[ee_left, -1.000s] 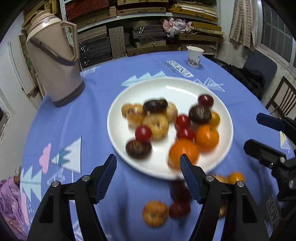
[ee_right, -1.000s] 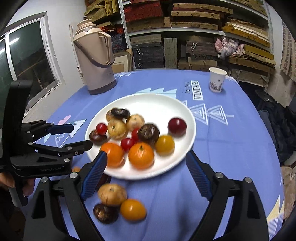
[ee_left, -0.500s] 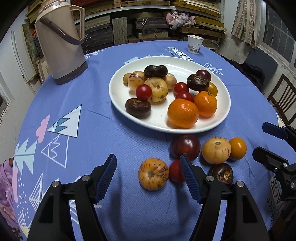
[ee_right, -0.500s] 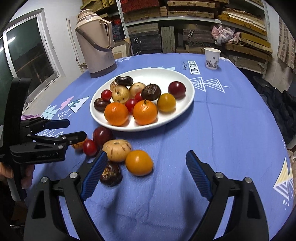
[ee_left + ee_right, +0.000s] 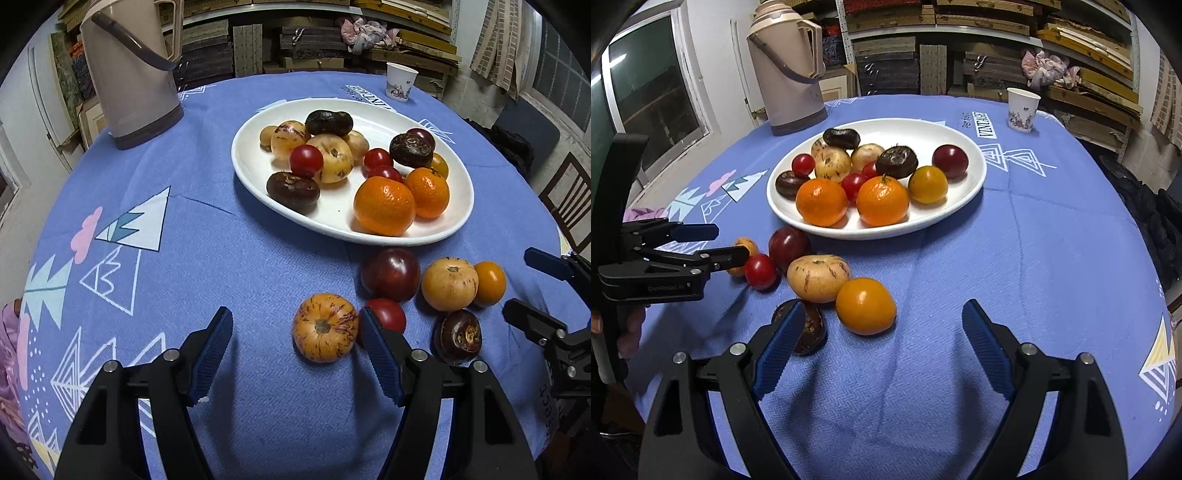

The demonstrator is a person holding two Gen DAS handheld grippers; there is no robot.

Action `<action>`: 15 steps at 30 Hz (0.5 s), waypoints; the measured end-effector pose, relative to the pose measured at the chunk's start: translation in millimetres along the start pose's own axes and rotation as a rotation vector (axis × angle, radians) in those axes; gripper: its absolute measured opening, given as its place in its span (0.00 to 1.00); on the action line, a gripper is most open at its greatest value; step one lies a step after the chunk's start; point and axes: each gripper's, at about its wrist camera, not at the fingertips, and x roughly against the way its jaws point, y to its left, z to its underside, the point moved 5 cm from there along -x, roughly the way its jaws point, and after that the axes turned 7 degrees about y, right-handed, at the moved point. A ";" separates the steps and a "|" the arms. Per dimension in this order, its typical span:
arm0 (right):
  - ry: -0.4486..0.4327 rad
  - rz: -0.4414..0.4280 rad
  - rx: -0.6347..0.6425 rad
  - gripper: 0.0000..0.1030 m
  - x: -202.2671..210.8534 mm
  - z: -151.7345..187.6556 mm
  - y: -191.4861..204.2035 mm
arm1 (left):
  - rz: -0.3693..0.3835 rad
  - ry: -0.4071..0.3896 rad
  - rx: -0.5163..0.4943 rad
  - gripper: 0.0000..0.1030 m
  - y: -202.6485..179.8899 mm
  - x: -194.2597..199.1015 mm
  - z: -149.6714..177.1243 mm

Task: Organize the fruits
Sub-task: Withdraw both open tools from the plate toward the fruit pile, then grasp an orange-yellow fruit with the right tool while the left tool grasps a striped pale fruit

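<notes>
Both tools, left [image 5: 295,349] and right [image 5: 882,345], gape empty; tablecloth [image 5: 1034,258] lettering unreadable.

One white plate [image 5: 975,173] carries twelve fruits: two oranges [image 5: 822,201], three red cherry tomatoes [image 5: 803,163], three dark brown fruits [image 5: 897,161], three pale speckled fruits [image 5: 833,163], one dark red plum [image 5: 950,156] and one yellow-orange fruit [image 5: 928,184]. Six loose fruits lie on the table [image 5: 1034,240]: two speckled ones [image 5: 817,277], one dark red plum [image 5: 789,248], one red tomato [image 5: 760,271], one yellow-orange fruit [image 5: 865,306] and one dark brown fruit [image 5: 810,326]. There is also one thermos jug [image 5: 786,70], one paper cup [image 5: 1022,109] and two sets of tongs [image 5: 295,334].
</notes>
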 end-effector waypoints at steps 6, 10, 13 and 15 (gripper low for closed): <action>0.019 0.008 0.020 0.82 -12.2 -2.6 5.4 | -0.002 -0.006 -0.003 0.70 1.3 3.9 5.4; 0.038 -0.022 0.024 0.69 -22.7 -6.3 10.7 | 0.001 -0.007 -0.003 0.70 2.5 5.6 8.2; 0.057 -0.061 -0.017 0.61 -28.7 -10.5 6.5 | 0.001 -0.003 -0.007 0.70 2.7 4.7 10.7; 0.074 -0.073 -0.040 0.59 -32.0 -9.9 2.4 | 0.004 0.001 -0.008 0.70 2.5 3.6 11.3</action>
